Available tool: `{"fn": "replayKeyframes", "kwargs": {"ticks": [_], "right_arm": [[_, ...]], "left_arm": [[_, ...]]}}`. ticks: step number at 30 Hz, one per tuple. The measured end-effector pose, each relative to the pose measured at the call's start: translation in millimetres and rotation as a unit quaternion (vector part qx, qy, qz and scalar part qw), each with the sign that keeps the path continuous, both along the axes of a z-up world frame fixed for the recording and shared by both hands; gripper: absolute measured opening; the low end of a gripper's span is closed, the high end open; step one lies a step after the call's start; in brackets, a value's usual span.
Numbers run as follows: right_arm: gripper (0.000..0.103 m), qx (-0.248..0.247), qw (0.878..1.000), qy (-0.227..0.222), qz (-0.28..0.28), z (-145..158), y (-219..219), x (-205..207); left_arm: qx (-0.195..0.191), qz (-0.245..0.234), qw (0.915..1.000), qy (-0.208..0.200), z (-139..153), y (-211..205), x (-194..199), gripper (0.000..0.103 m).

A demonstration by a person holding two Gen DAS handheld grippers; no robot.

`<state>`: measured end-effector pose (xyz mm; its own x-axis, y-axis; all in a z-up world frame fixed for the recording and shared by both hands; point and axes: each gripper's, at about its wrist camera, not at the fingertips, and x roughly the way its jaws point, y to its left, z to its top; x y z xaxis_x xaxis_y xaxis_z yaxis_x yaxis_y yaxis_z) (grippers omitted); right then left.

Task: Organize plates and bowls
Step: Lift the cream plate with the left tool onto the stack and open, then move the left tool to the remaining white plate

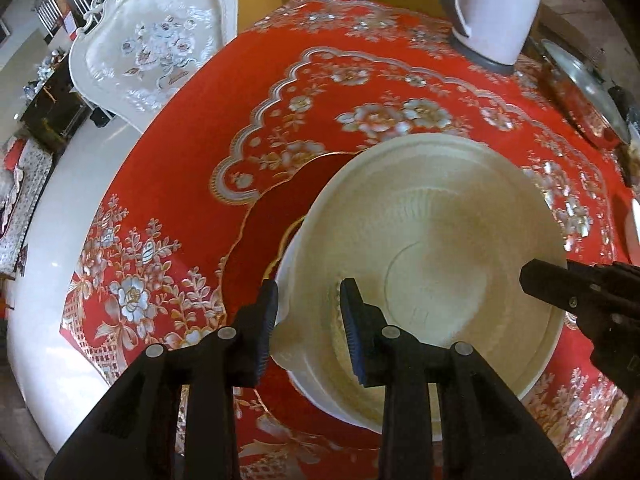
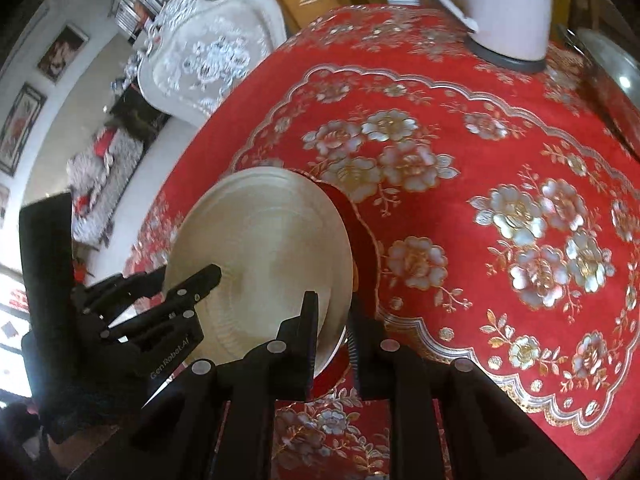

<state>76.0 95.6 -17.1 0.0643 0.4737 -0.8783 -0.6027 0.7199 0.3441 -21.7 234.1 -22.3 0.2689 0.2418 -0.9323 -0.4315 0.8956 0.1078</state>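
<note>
A large cream bowl (image 1: 432,240) (image 2: 264,240) is over a dark red plate with a gold rim (image 1: 280,200) (image 2: 362,240), on the red floral tablecloth. I cannot tell if the bowl rests on the plate or hangs just above it. My left gripper (image 1: 310,320) straddles the bowl's near-left rim, one pad outside and one inside, shut on the wall. My right gripper (image 2: 332,328) is shut on the opposite rim. Each gripper shows in the other's view: the right gripper (image 1: 560,288) at the bowl's right edge, the left gripper (image 2: 180,284) at its left edge.
A white electric kettle (image 1: 496,8) (image 2: 500,8) stands at the back of the table. A pot with a glass lid (image 1: 580,80) sits at the back right. A white ornate chair (image 1: 152,40) stands past the table's left edge. Open tablecloth (image 2: 500,200) lies to the bowl's right.
</note>
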Motion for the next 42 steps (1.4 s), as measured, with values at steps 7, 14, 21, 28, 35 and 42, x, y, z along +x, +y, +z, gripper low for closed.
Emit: {"fn": "replayKeyframes", "kwargs": {"ticks": [7, 14, 21, 28, 35, 42], "right_arm": [[0.025, 0.023, 0.999, 0.036, -0.012, -3.9, -5.8, 5.5], [0.040, 0.050, 0.998, 0.029, -0.039, 13.6, -40.6, 8.1], [0.047, 0.045, 0.992, 0.015, -0.121, 15.6, -124.7, 23.0], [0.054, 0.012, 0.977, 0.004, -0.215, 8.7, -220.6, 34.8], [0.057, -0.005, 0.958, 0.003, -0.288, 6.0, -306.6, 39.7], [0.060, -0.008, 0.944, -0.009, -0.330, 11.2, -371.6, 49.1]], "left_arm": [[-0.007, 0.017, 0.9998, -0.011, 1.1, 6.1, -5.0, 0.030], [0.008, 0.018, 0.9992, -0.036, 24.1, 0.6, 1.3, 0.030], [0.003, -0.042, 0.9974, -0.058, 38.5, -56.2, 28.3, 0.050], [-0.008, -0.133, 0.9893, -0.060, 39.7, -148.6, 67.5, 0.053], [-0.008, -0.212, 0.9751, -0.064, 44.1, -234.2, 97.8, 0.063], [-0.003, -0.267, 0.9611, -0.072, 55.4, -304.5, 126.8, 0.063]]}}
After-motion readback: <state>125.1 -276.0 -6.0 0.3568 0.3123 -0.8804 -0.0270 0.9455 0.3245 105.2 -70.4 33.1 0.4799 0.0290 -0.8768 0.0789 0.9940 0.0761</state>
